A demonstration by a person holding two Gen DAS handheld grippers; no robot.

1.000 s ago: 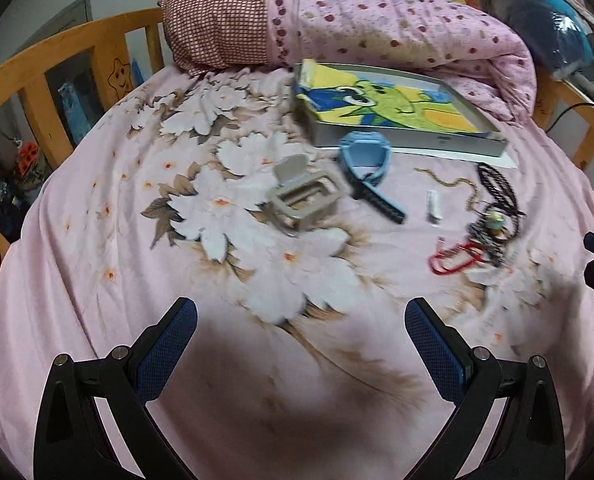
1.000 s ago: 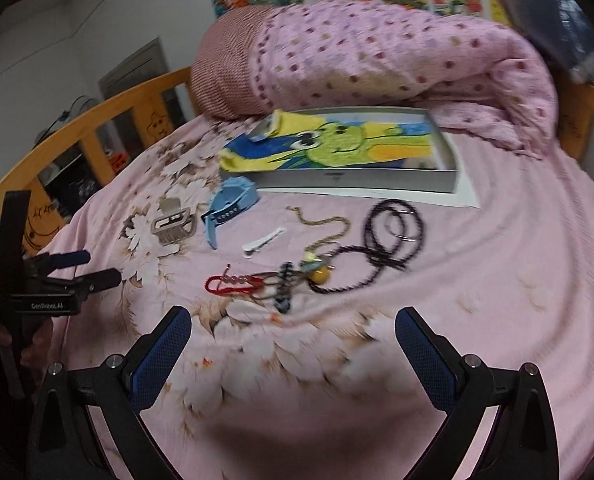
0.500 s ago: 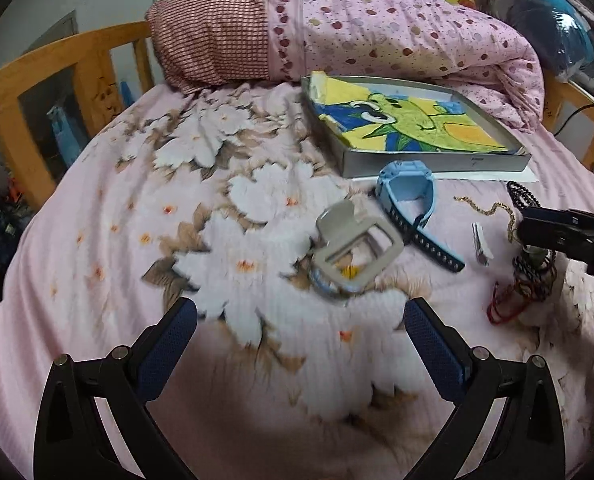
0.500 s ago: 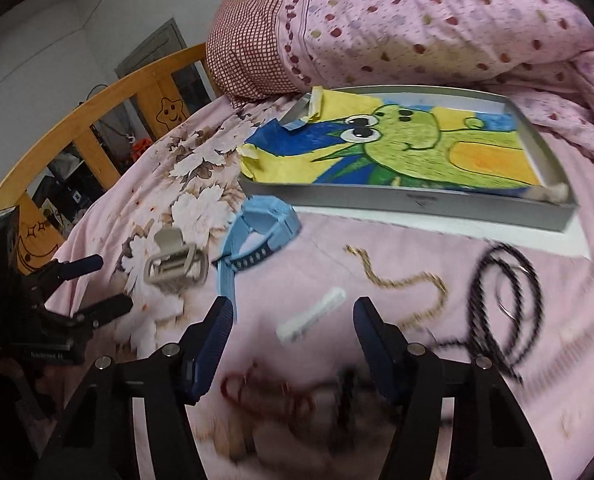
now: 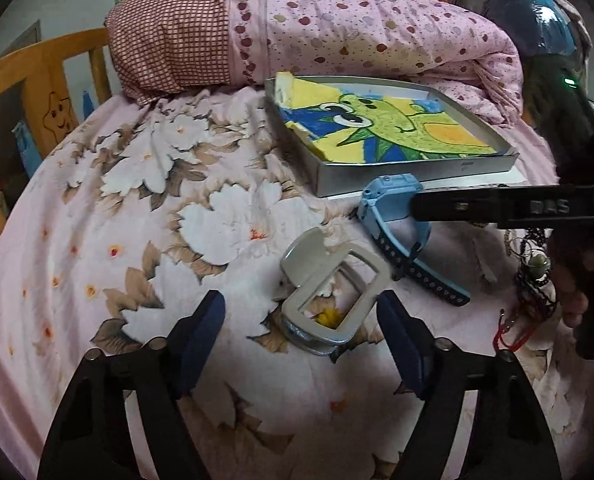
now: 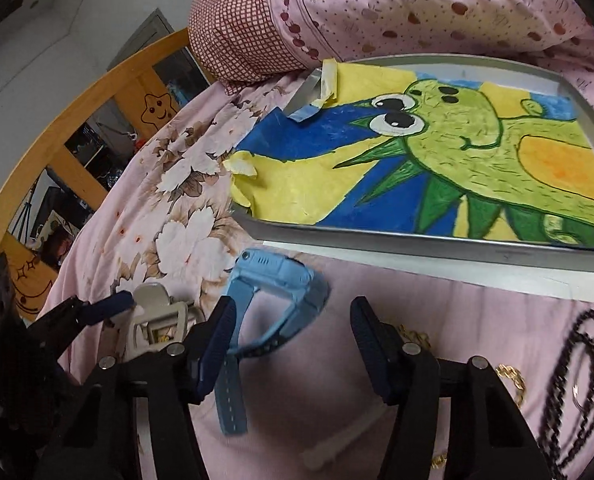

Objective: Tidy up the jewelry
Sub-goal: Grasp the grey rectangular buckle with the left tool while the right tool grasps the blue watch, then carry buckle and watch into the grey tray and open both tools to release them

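A beige hair clip point(image 5: 329, 298) lies on the floral bed sheet between the open fingers of my left gripper point(image 5: 301, 328); it also shows in the right wrist view point(image 6: 155, 318). A light blue watch point(image 5: 393, 216) lies just beyond it. My right gripper point(image 6: 291, 336) is open, its fingers on either side of the blue watch point(image 6: 275, 292). A grey tray point(image 5: 417, 168) lined with a dinosaur drawing point(image 6: 437, 160) sits behind. A gold chain point(image 6: 509, 376), a black cord necklace point(image 6: 585, 384) and a white hair pin point(image 6: 337, 444) lie right of the watch.
A red cord point(image 5: 515, 328) and dark beaded pieces point(image 5: 533, 276) lie at the right. A rolled pink quilt point(image 5: 357, 28) and checked pillow point(image 5: 173, 36) are behind the tray. A wooden bed rail point(image 5: 37, 76) runs along the left.
Both grippers moved forward and down. The left one narrowed and now frames the hair clip. The right one moved left from the red cord to the blue watch.
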